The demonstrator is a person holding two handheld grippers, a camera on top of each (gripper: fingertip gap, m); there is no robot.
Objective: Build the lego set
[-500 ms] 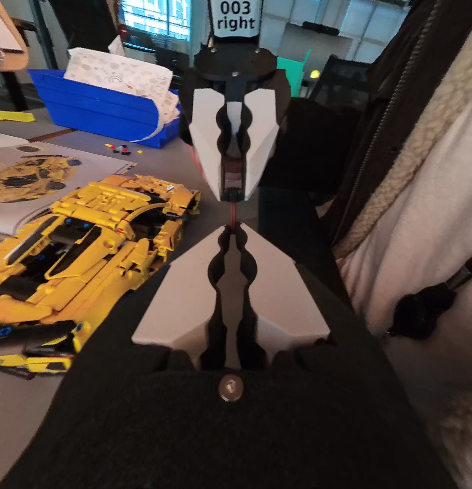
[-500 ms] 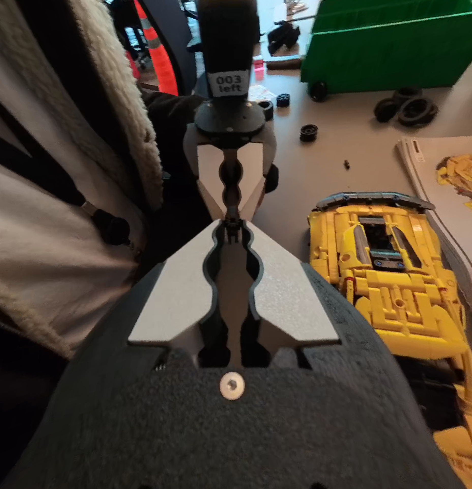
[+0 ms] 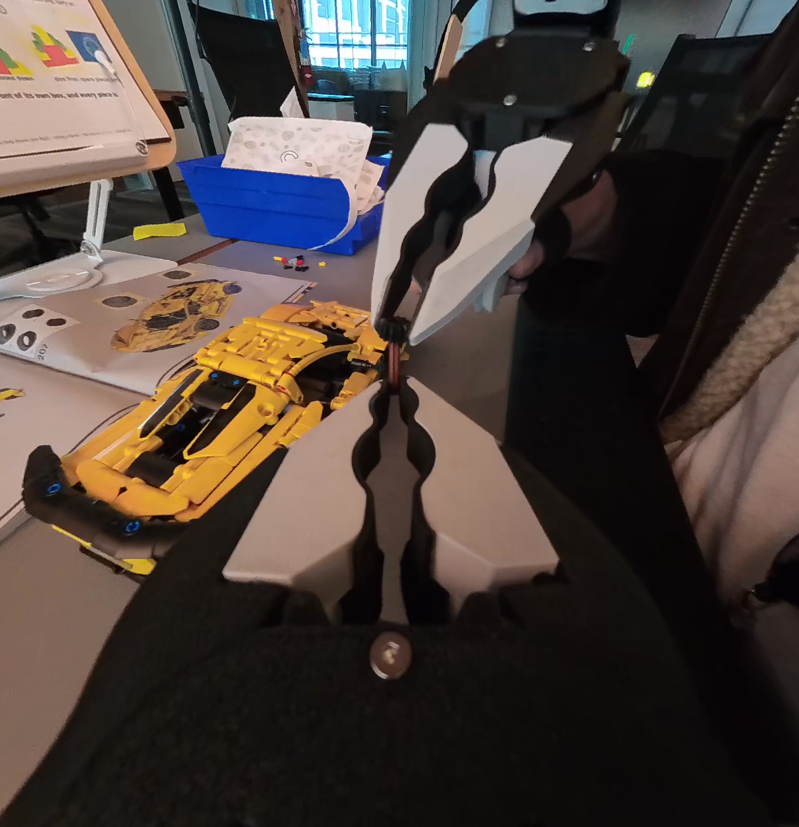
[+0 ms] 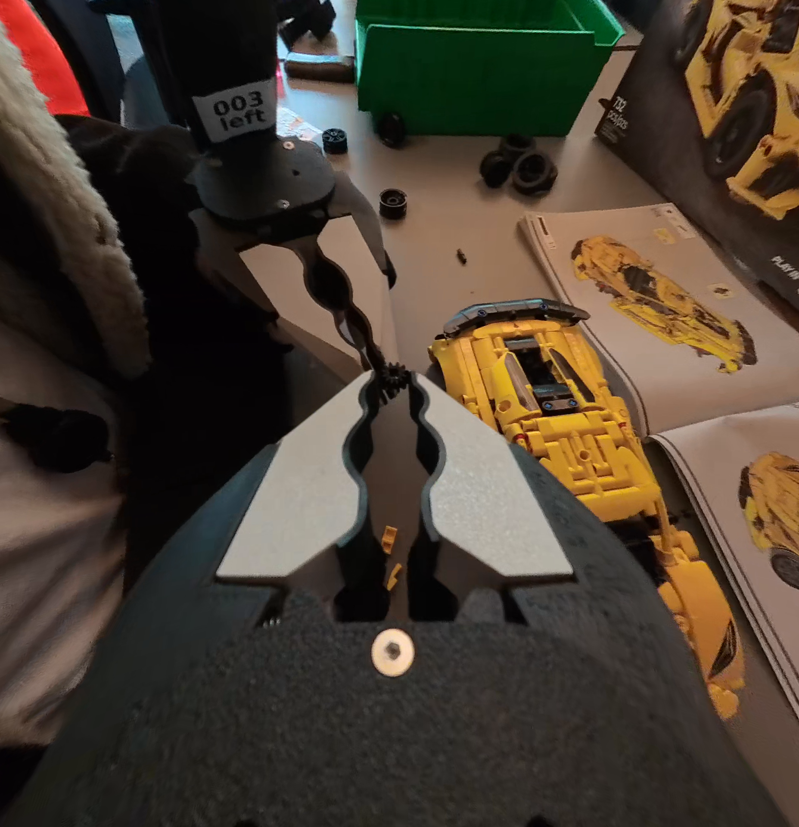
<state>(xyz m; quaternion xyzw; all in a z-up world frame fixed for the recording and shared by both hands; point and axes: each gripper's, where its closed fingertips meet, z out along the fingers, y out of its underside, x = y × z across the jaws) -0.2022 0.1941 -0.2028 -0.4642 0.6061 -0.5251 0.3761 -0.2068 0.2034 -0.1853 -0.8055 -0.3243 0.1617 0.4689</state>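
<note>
A yellow lego car lies on the grey table beside an open instruction booklet; it also shows in the right wrist view. My left gripper is shut on a thin reddish-brown axle that sticks out of its tips. My right gripper is shut on a small black gear. The two grippers meet tip to tip in the air by the car's near side, the gear sitting at the axle's far end. The right gripper is tilted in the left wrist view.
A blue bin with a paper bag and loose small parts sit at the back. A green bin, black tyres, a wheel hub and the set's box stand nearby. A person's jacket is close.
Both grippers have tilted and swung, still tip to tip. The right gripper now leans over the car's edge, and its gear sits farther out between the fingertips.
</note>
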